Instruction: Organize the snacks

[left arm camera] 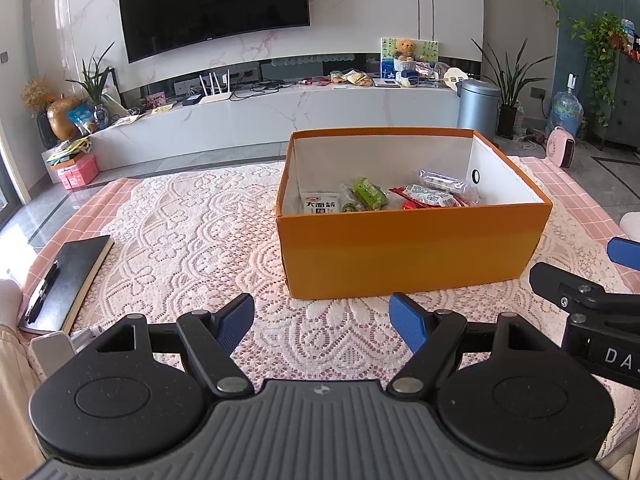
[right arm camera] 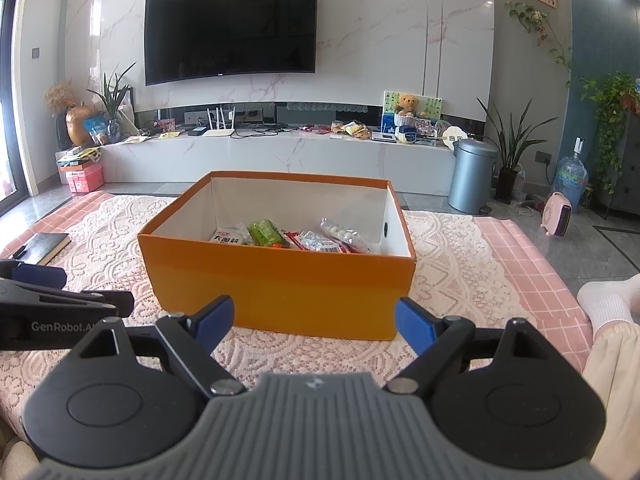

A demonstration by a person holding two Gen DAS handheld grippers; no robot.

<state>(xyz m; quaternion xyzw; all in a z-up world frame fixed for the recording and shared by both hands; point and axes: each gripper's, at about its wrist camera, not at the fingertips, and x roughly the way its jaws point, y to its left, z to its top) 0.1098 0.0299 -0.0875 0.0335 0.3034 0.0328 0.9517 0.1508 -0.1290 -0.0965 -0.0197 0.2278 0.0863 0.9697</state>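
An open orange box (left arm camera: 408, 248) with a white inside stands on the lace cloth; it also shows in the right wrist view (right arm camera: 280, 292). Inside lie several snack packets: a white one (left arm camera: 320, 203), a green one (left arm camera: 370, 194), a red and clear one (left arm camera: 430, 196) and a clear one (left arm camera: 448, 182). The green packet (right arm camera: 264, 232) and the white packet (right arm camera: 226, 237) show in the right wrist view too. My left gripper (left arm camera: 322, 322) is open and empty, low in front of the box. My right gripper (right arm camera: 314, 322) is open and empty, also in front of the box.
A black notebook with a pen (left arm camera: 66, 280) lies at the left of the cloth. The table has a pink checked cover (right arm camera: 532, 264). Behind are a TV bench (left arm camera: 280, 108), a grey bin (left arm camera: 478, 106) and plants. A socked foot (right arm camera: 608, 300) rests at the right.
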